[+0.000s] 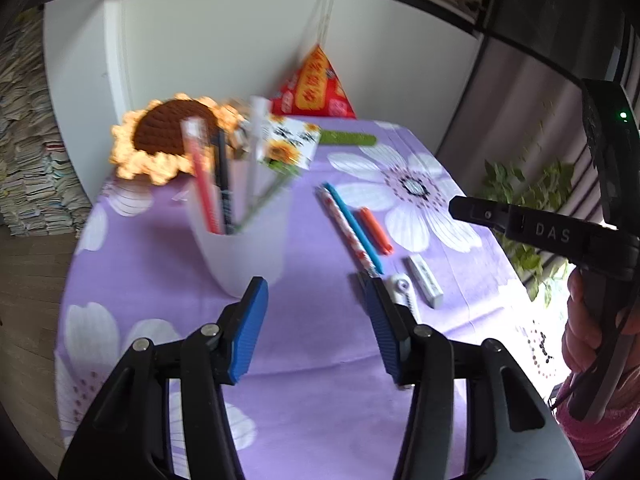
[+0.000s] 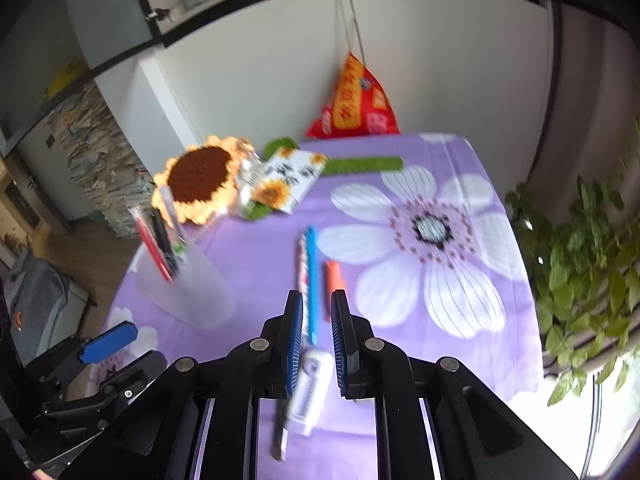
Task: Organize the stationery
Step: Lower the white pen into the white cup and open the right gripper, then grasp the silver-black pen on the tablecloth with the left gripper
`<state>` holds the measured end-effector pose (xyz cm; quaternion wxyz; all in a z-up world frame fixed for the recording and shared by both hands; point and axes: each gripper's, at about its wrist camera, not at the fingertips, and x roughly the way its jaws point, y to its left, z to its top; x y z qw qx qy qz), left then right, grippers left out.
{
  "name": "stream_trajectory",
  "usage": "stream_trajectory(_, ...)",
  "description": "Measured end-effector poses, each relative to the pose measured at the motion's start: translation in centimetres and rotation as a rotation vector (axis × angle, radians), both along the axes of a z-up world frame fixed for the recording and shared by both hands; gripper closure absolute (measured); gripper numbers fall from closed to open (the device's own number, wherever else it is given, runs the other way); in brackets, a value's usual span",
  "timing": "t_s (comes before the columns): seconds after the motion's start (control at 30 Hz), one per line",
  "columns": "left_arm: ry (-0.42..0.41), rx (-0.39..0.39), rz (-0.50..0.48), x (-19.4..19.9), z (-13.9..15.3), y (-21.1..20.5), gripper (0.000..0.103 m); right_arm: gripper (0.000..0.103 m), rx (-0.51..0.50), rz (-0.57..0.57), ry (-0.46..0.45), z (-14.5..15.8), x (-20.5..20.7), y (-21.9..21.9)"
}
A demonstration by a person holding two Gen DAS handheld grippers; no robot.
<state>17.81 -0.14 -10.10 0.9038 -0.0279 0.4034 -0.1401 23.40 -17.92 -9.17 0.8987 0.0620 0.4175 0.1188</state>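
Between right tongs (image 2: 316,312), white stapler (image 2: 312,388).

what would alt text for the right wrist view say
The right hand-held gripper, jaws narrowly apart, hovers above a white correction tape on a purple floral tablecloth. Ahead lie a blue pen and an orange marker; a frosted cup holding pens stands to the left.

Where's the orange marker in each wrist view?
Left wrist: orange marker right of centre, lying beside the blue pen.
Right wrist: orange marker near centre, just past the right gripper.
Shared landmark: translucent pen cup, left of the marker in both.
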Motion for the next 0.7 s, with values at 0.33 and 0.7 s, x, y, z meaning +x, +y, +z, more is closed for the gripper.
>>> stream_trajectory(0.33, 0.107, 0.072, -0.08, 2.6, -4.0, -5.5, 0.063, 0.09, 0.002, -0.03, 0.029, -1.7, -1.9, -3.3)
stream_trajectory(0.7, 0.171, 0.123, -0.049, 6.2, -6.3, -7.8, 0.072, 0.09, 0.017, -0.085, 0.064, -3.1, -2.8, -6.0)
